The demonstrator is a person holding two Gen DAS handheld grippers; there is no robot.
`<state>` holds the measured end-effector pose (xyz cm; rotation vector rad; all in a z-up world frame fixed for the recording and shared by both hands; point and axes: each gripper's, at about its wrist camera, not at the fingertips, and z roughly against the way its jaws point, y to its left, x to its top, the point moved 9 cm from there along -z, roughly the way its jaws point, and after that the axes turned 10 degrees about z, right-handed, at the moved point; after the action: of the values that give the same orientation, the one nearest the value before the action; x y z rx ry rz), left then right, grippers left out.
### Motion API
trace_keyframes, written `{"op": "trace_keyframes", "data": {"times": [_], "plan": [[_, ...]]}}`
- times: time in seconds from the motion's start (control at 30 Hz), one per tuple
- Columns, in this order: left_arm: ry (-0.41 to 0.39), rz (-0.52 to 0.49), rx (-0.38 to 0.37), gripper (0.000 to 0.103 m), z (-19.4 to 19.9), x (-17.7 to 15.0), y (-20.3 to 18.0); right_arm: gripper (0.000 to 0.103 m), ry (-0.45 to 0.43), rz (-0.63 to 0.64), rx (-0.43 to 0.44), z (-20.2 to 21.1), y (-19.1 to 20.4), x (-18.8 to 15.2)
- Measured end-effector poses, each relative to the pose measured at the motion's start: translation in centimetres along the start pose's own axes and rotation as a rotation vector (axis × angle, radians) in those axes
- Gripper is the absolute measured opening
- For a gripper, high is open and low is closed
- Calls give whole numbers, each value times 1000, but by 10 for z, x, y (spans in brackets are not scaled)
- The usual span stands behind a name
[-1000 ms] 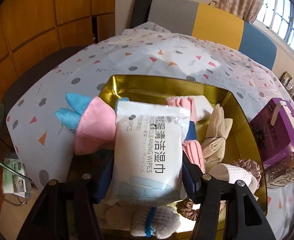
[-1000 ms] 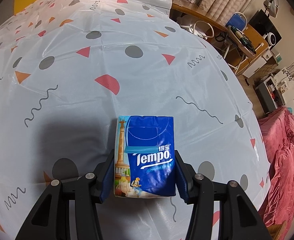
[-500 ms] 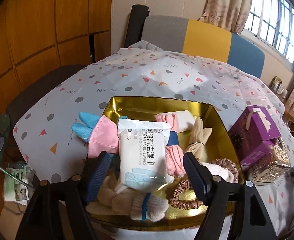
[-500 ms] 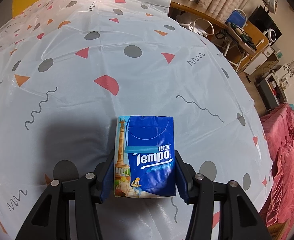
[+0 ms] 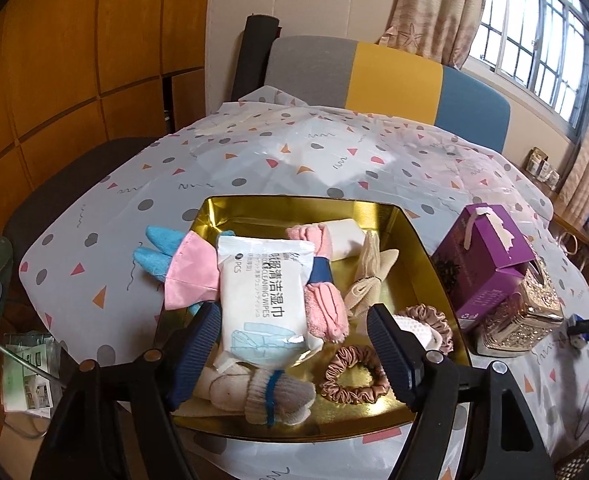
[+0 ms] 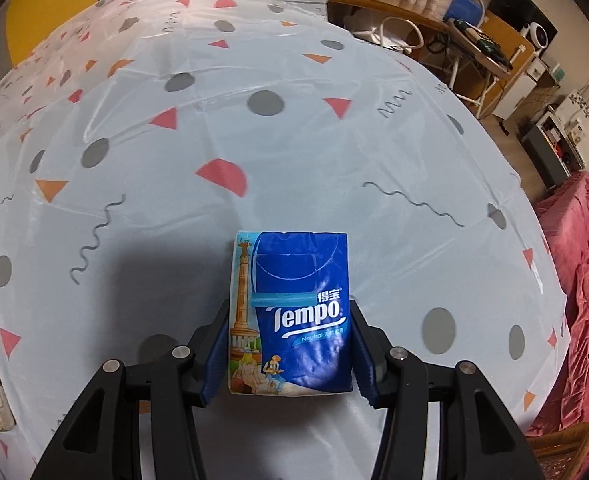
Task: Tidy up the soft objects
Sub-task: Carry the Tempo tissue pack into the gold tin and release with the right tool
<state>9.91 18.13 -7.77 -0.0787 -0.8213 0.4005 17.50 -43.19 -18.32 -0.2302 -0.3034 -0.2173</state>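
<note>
In the left wrist view a gold tray (image 5: 422, 280) holds a white pack of cleaning wipes (image 5: 264, 292) lying on top of pink socks (image 5: 326, 308), a pink mask (image 5: 192, 272), a blue cloth (image 5: 154, 252), a beige cloth (image 5: 368, 276), scrunchies (image 5: 352, 374) and a grey sock (image 5: 278, 396). My left gripper (image 5: 294, 344) is open above the tray's near end, clear of the wipes. In the right wrist view my right gripper (image 6: 290, 350) is shut on a blue Tempo tissue pack (image 6: 298, 312) just above the patterned tablecloth (image 6: 254, 152).
A purple box (image 5: 482, 256) and a glittery gold box (image 5: 526, 316) stand right of the tray. A chair (image 5: 390, 76) is behind the table. The table edge drops off to the left, and at right in the right wrist view toward a red blanket (image 6: 586, 280).
My left gripper has opened, let go of the wipes pack in the tray and pulled back and up. My right gripper still holds the tissue pack, lifted slightly.
</note>
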Motion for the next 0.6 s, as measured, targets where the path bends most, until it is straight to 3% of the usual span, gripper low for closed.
{"op": "trace_keyframes", "data": {"times": [0.17, 0.33, 0.6], "plan": [[12, -10, -11, 77, 0, -4, -4, 52, 8, 32, 60, 1, 21, 6], [16, -19, -28, 77, 3, -8, -7, 52, 4, 74, 33, 0, 32, 7], [20, -50, -52, 77, 9, -13, -13, 52, 4, 64, 130, 6, 53, 20]]}}
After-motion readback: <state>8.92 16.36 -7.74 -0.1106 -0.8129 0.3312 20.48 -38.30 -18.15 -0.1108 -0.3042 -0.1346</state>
